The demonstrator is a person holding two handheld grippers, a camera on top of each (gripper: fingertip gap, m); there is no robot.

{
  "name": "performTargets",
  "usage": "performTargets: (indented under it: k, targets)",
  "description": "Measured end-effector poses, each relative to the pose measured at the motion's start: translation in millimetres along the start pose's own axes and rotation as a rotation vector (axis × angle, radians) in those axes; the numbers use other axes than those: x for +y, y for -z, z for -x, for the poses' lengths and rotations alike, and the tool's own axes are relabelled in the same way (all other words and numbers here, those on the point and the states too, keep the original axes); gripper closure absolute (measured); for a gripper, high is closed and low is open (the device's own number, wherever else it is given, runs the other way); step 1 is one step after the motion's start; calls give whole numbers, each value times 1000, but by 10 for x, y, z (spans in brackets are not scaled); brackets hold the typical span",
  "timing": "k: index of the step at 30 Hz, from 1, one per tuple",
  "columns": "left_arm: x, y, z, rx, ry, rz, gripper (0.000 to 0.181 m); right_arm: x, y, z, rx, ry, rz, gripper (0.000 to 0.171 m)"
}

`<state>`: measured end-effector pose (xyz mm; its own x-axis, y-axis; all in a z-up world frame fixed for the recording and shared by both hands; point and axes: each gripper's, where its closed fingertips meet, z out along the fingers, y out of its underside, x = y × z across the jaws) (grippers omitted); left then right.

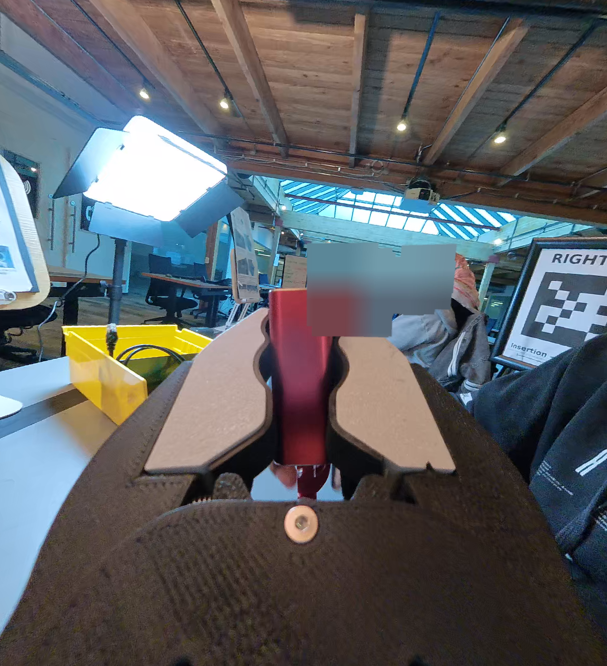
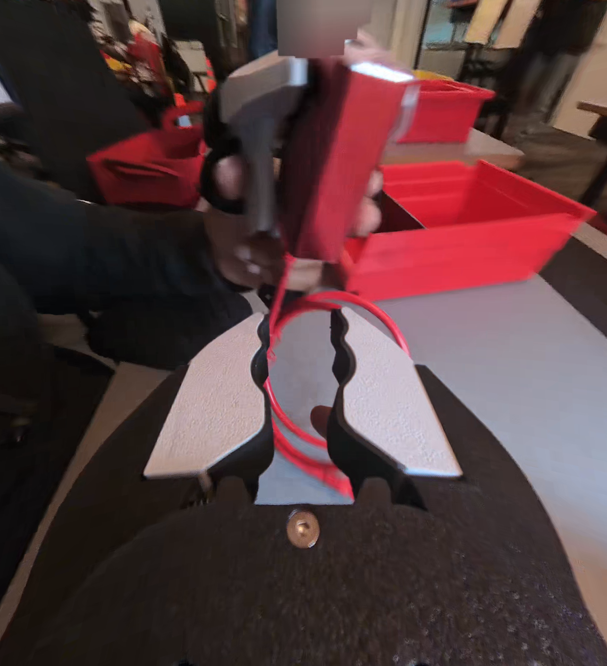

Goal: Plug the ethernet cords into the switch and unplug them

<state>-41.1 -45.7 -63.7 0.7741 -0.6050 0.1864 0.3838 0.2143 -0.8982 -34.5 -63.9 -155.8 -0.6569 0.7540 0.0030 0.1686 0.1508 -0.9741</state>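
Between left gripper (image 1: 300, 360) fingers, red switch (image 1: 300, 378) clamped upright; right gripper (image 2: 300, 360) parted around red cord (image 2: 284, 414)

Switch (image 1: 300, 378) upright between the left jaws, cord (image 2: 294, 414) loop between the right jaws, bin (image 2: 475, 230) behind.

The switch (image 1: 300, 378) is a deep matte red in the left wrist view, a brighter red in the blurred right wrist view. The left claw (image 1: 300, 342) has grey textured finger pads (image 1: 219, 393) set in a black ribbed body; the right claw (image 2: 300, 335) is likewise pale speckled grey on black. The ethernet cord (image 2: 384, 317) is red. A yellow bin (image 1: 103, 374) holds a black cable (image 1: 150, 351). The red bins (image 2: 475, 230) stand on the light grey desk (image 2: 511, 360). The framed marker sign (image 1: 579, 306) shows a black-and-white checker pattern.
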Motion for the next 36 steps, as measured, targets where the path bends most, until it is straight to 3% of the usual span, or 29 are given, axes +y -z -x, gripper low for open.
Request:
performTargets:
  k: [5,12,23,29,30,32,36]
  targets:
    - [-2,7,-39,10,-4,-11,153,-239,-308,167,-89,-123,-139,149]
    - [52,28,13,33,43,-29,152,-106,-354,74,-80,-201,-172,165]
    - [322,102,51,47,-41,206,153,-25,107,-86,18,-91,88,165]
    - [208,57,-81,79,-60,137,153,-167,156,-20,-6,-42,-81,163]
    - [197,61,-72,79,-44,121,153,-200,151,1,-13,-35,-114,152]
    - [220,56,-47,77,-22,108,153,-236,125,32,-24,-50,-144,146]
    - [281,17,-70,95,3,104,153,-277,102,0,16,-51,-171,149]
